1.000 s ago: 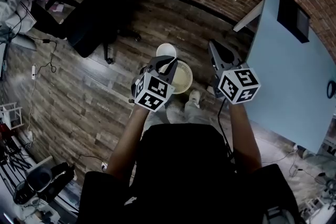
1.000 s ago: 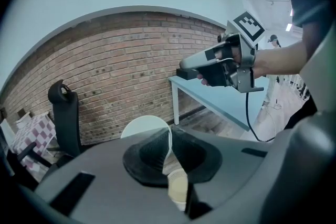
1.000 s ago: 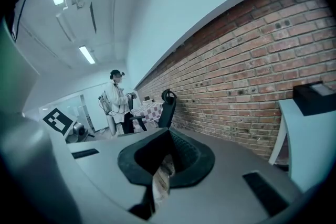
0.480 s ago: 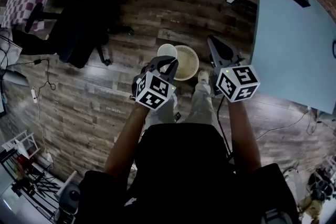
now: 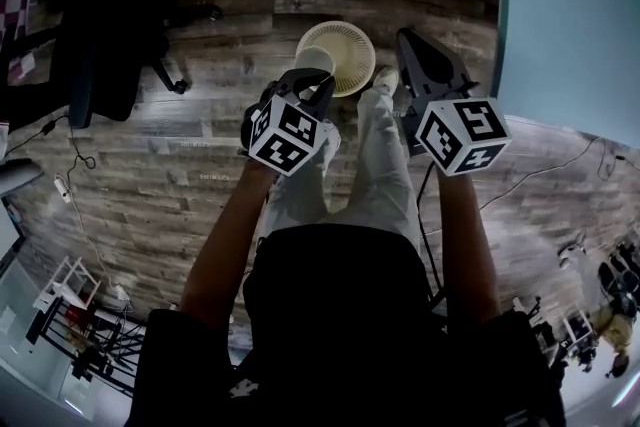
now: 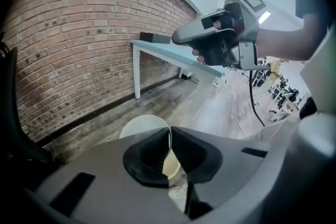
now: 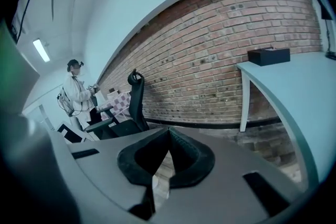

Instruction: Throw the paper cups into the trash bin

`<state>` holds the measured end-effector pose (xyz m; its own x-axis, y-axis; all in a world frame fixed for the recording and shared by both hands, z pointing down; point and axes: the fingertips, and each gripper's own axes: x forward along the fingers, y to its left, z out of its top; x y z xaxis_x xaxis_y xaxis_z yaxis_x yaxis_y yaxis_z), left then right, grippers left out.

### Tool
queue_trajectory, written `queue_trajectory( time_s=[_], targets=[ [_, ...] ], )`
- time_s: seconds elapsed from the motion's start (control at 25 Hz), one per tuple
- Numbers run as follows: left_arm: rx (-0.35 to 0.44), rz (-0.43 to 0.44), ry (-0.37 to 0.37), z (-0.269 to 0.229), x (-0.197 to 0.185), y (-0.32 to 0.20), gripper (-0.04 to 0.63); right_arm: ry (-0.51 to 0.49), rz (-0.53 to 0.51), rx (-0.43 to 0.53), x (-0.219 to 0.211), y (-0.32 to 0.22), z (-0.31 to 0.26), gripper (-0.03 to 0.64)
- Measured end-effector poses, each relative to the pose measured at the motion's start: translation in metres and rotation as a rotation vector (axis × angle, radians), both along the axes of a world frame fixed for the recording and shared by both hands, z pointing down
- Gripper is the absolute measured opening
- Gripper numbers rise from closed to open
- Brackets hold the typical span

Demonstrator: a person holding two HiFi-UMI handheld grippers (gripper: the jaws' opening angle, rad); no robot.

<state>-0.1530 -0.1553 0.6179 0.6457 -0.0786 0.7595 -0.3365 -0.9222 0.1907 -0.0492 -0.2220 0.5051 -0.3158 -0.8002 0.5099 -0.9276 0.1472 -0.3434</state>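
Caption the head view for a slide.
Left tool grips a paper cup over the trash bin; right tool shut, empty.

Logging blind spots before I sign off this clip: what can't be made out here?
Inside the trash bin: head view, partly covered by the paper cup and left gripper; left gripper view shows only a sliver past the jaws.
Cup's lower body: left gripper view, behind the jaws.
Rest of the table: head view, cut off by the edges; remaining cups unknown.
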Motion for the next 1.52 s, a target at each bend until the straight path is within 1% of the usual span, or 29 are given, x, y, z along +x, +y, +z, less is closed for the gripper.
queue_trajectory(
  time_s=[0.12,0.28,0.48,0.64,0.76,0.88,1.08,1.2,1.32,1.44,1.52],
  targets=[
    [-0.025,0.039,-0.001,0.029,0.009,0.015,0.026,0.001,0.028,-0.025,0.006,0.007,0.027,0.005],
    [-0.055,0.060,-0.004,0.072,0.019,0.029,0.026,-0.013,0.067,-0.047,0.014,0.009,0.065,0.005],
    [-0.066,0.116,-0.023,0.131,0.028,0.036,0.026,-0.024,0.093,-0.069,0.018,0.011,0.114,0.005],
    [-0.052,0.151,-0.050,0.181,0.033,0.034,0.026,-0.029,0.092,-0.103,0.016,0.018,0.164,0.005],
    [-0.057,0.153,-0.063,0.217,0.034,0.034,0.026,-0.015,0.102,-0.131,0.017,0.029,0.201,0.005],
    [-0.069,0.152,-0.071,0.248,0.035,0.036,0.026,-0.027,0.116,-0.162,0.018,0.041,0.237,0.005],
    [-0.078,0.129,-0.093,0.300,0.048,0.036,0.026,-0.032,0.137,-0.200,0.027,0.052,0.285,0.005],
    [-0.080,0.115,-0.123,0.330,0.049,0.035,0.026,-0.047,0.152,-0.207,0.030,0.053,0.306,0.005],
    [-0.080,0.106,-0.156,0.358,0.046,0.037,0.026,-0.050,0.141,-0.213,0.028,0.054,0.322,0.005],
    [-0.083,0.117,-0.178,0.380,0.044,0.041,0.026,-0.052,0.132,-0.227,0.027,0.058,0.336,0.005],
    [-0.071,0.122,-0.185,0.389,0.044,0.041,0.026,-0.052,0.129,-0.238,0.029,0.063,0.344,0.005]
  ],
)
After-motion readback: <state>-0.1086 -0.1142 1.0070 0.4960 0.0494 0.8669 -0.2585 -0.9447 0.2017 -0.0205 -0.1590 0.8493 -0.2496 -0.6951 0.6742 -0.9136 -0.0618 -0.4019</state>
